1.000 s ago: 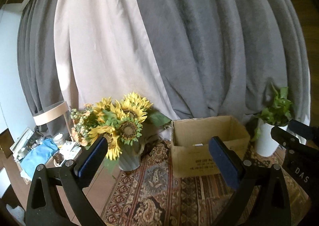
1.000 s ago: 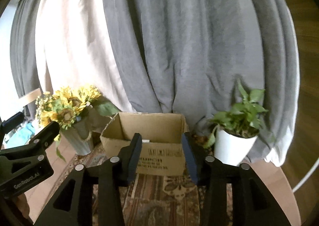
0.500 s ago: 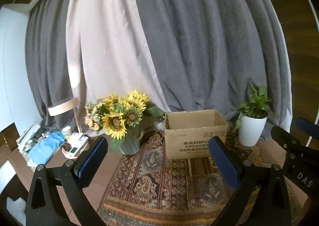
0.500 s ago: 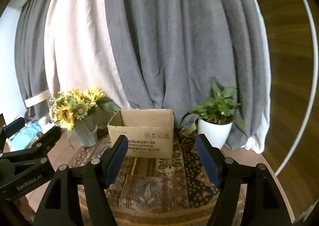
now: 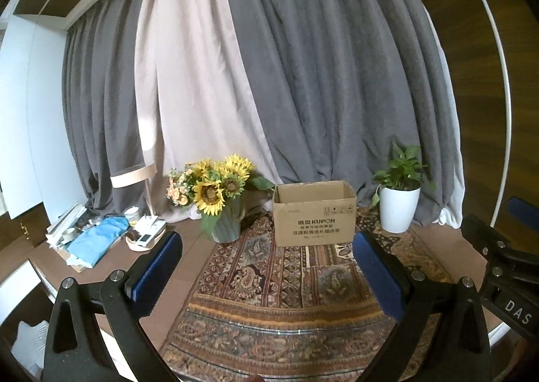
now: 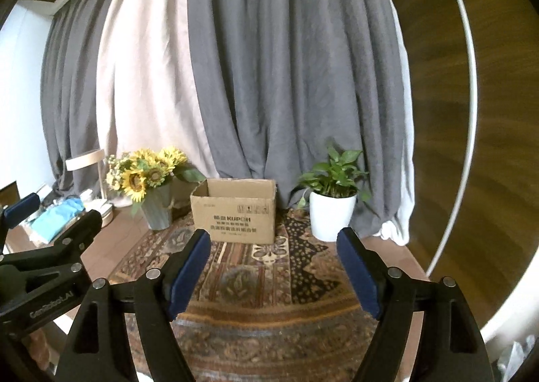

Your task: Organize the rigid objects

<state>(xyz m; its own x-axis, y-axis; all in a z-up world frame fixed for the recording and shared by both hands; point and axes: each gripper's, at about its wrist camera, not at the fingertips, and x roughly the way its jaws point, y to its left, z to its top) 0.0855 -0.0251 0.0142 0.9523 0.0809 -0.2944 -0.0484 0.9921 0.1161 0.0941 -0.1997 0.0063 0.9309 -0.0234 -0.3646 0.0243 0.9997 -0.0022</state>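
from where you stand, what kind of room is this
Probably a living room at home: floor-length grey and beige curtains behind a patterned rug, with a vase of sunflowers and a potted plant either side of an open cardboard box.

Grey curtains point(image 5: 337, 79) flanking a pale beige panel point(image 5: 195, 96) hang to the floor behind a patterned rug point(image 5: 286, 287) laid on a brown floor point(image 5: 111, 264). Dark wood panelling point(image 6: 498, 112) lines the right side; a white wall point(image 5: 23, 112) stands at left.
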